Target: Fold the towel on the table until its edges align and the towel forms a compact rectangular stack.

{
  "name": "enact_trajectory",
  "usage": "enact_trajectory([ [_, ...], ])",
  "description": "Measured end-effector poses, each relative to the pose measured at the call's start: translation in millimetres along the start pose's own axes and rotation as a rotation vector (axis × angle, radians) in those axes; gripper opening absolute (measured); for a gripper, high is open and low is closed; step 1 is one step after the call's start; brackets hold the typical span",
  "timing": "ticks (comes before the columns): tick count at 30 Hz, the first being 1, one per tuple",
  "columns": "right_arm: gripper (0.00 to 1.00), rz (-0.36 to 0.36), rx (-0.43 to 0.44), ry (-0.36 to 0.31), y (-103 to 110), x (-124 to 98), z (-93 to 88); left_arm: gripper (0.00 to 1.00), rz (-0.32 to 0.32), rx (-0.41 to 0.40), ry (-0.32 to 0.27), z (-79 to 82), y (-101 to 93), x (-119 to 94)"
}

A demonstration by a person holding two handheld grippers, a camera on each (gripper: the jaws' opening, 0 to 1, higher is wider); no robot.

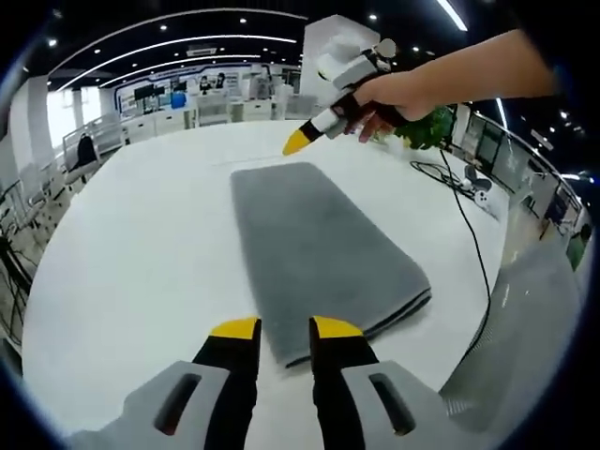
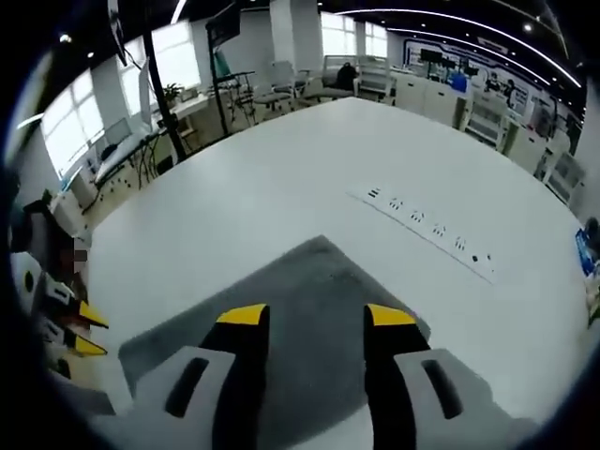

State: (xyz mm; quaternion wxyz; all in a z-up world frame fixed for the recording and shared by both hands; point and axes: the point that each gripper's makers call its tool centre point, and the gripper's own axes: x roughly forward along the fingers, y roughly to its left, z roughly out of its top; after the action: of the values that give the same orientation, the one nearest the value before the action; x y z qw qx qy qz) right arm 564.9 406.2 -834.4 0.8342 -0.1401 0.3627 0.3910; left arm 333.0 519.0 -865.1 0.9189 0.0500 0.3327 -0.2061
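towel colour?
Plain grey towel, no pattern; the left gripper view shows it best.

Matt cloth on a smooth white tabletop

The grey towel [image 1: 319, 258] looks like soft, napped cloth, matt, its layered edges showing at the lower right of the left gripper view. The table [image 1: 141, 244] is smooth with a faint sheen. The left gripper [image 1: 284, 328] has matt black plastic jaws, yellow-tipped, on grey plastic housings.

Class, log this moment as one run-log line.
towel: folded, flat on table | left tool: open at near edge | right tool: open above far end | nothing gripped
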Motion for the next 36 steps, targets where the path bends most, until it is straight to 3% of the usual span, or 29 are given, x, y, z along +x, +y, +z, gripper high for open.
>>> enact_trajectory([
  [5, 0.44, 0.013, 0.005, -0.012, 6, -3, -1.8, 0.24, -0.033, 0.061, 0.048, -2.2, -6.2, 10],
  [13, 0.45, 0.020, 0.001, -0.011, 9, -15, -7.7, 0.23, -0.064, 0.080, 0.064, -4.2, -19.8, 21],
  [17, 0.45, 0.037, -0.026, 0.010, 16, -29, -17.9, 0.23, -0.082, 0.130, 0.072, -4.8, -30.6, 28],
  [24, 0.45, 0.039, -0.018, -0.014, 14, -52, -8.5, 0.23, -0.124, 0.148, 0.082, 1.8, -49.4, 38],
  [29, 0.45, 0.035, -0.043, -0.013, 9, -67, -6.9, 0.23, -0.134, 0.153, 0.131, -13.2, -53.9, 47],
  [36, 0.46, 0.031, -0.026, -0.023, 3, -78, -14.2, 0.23, -0.156, 0.147, 0.135, -13.4, -57.7, 51],
])
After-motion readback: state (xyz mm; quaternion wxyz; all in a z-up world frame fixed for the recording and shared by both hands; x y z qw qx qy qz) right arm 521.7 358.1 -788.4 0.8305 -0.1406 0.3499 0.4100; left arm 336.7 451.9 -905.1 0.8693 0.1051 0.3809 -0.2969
